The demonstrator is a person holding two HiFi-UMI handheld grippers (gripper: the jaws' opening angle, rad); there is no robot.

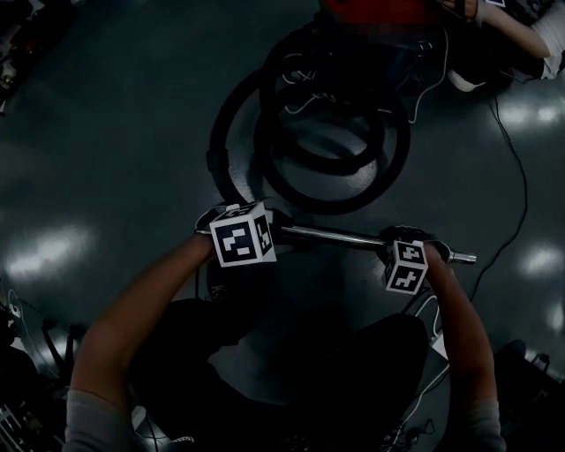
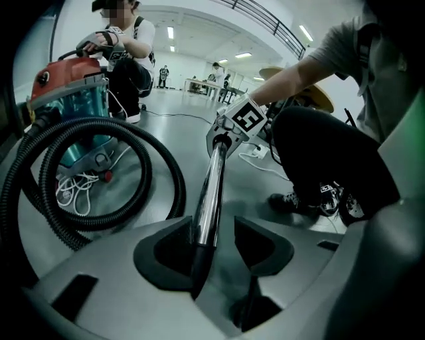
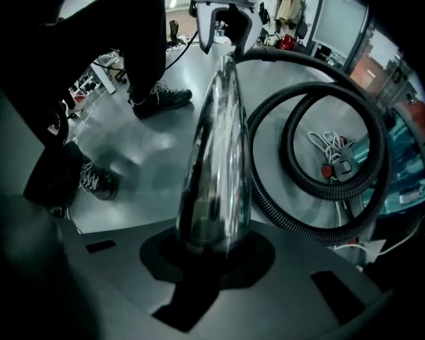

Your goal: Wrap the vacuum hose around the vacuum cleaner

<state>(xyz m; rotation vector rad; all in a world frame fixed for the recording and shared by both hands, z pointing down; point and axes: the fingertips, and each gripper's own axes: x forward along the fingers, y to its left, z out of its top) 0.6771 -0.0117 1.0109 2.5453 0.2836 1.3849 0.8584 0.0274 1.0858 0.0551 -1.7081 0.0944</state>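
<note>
While coiled, the black hose [image 2: 176, 192] looks ribbed.

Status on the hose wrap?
Left gripper and right gripper both clamped on chrome wand. Hose looped on floor beside vacuum cleaner. White cord lies inside coil.

Large hall with a grey, glossy floor [image 1: 106, 132]; on it pale patches of reflected light [image 1: 48, 252], at the left and at the right. Overhead a white ceiling [image 2: 199, 26] with long strip lamps [image 2: 307, 33], bright and cold. High up in the left gripper view a dark railing [image 2: 265, 20], as of an upper gallery. Far at the back a long table [image 2: 199, 83], some people [image 2: 216, 72] standing near it, too small to tell more. At the top right of the right gripper view a big pale pane [image 3: 335, 23]; window or screen, cannot tell.
</note>
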